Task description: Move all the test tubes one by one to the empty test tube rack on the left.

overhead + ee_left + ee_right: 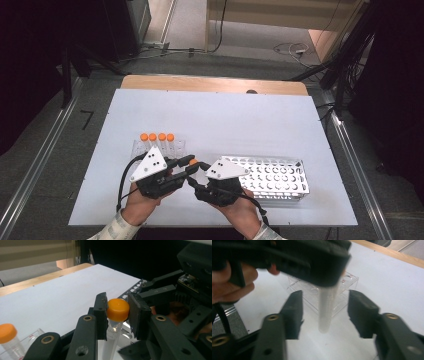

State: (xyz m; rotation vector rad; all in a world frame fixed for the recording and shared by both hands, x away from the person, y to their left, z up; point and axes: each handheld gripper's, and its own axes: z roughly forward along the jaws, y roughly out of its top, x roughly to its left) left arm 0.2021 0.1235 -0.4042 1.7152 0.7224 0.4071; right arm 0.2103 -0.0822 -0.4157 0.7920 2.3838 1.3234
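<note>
Between both hands, left tool [117, 312] clamping orange-capped tube [117, 311], right tool [325, 312] spread

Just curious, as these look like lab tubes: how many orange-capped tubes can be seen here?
5: four stand in a row in the clear rack, caps at; one tube is clamped in the left gripper. The hands may hide others.

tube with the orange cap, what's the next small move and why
Probably carry the tube over to the white rack. The left gripper is clamped on its orange cap, and the right gripper stands open around the tube without touching it.
</note>
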